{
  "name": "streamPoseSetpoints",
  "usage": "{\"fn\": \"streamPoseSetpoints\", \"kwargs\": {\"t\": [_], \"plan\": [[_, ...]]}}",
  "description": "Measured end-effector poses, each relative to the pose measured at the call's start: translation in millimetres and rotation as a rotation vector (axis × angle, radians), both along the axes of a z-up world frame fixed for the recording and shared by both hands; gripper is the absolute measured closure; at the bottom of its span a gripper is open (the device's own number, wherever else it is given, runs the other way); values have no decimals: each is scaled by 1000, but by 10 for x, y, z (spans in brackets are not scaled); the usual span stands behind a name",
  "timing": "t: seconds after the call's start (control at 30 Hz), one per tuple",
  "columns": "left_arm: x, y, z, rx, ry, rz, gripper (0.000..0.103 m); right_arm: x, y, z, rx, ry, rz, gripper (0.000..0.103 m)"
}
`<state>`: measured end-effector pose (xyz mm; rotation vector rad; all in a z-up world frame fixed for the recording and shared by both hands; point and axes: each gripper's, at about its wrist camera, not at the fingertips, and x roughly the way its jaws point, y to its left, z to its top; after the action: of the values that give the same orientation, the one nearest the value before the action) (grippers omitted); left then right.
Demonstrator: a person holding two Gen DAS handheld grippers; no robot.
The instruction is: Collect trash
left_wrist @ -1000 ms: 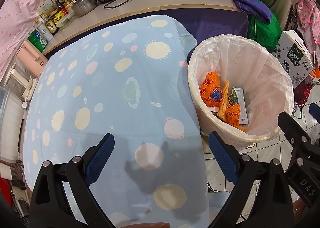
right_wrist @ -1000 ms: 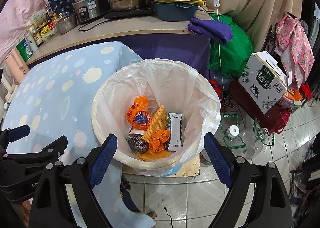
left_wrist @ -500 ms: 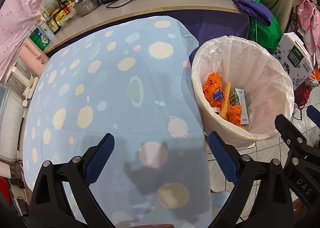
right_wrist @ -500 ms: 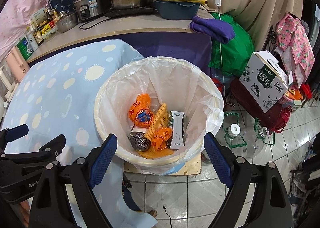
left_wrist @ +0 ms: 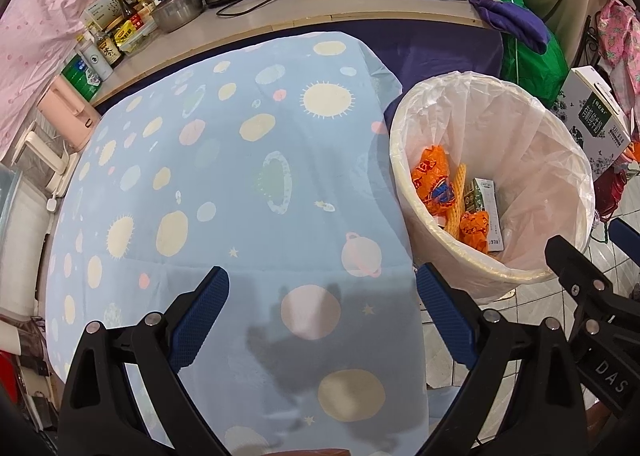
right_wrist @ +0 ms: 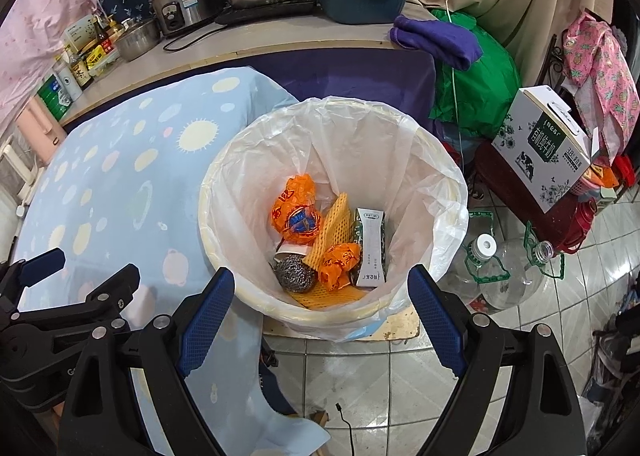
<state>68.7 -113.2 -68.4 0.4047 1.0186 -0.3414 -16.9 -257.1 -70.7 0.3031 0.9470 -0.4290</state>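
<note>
Blue planet-print cloth (left_wrist: 224, 184), orange wrappers (right_wrist: 296, 212)

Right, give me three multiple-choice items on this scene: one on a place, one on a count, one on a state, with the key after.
1. Where does the steel scourer lie?
A. on the tablecloth
B. in the bin
C. on the floor tiles

2. How many orange wrappers are in the bin?
A. two
B. four
C. none

3. How does the right gripper stand?
A. shut on a carton
B. shut on nothing
C. open and holding nothing

Key:
1 B: the scourer sits at the bottom of the lined bin, beside the yellow foam net.
2 A: one larger orange wrapper lies at the back and a smaller orange wrapper in front, next to the carton.
3 C: its jaws are spread wide over the bin's near rim with nothing between them; the left gripper over the tablecloth is open too.
</note>
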Motion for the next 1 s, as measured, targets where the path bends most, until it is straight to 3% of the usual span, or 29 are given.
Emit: {"fn": "streamPoseSetpoints", "kwargs": {"t": [1.0], "plan": [[-6,-89,6,3,-20,-13,13,-13,-47,4,-13,-1,-11,18]]}}
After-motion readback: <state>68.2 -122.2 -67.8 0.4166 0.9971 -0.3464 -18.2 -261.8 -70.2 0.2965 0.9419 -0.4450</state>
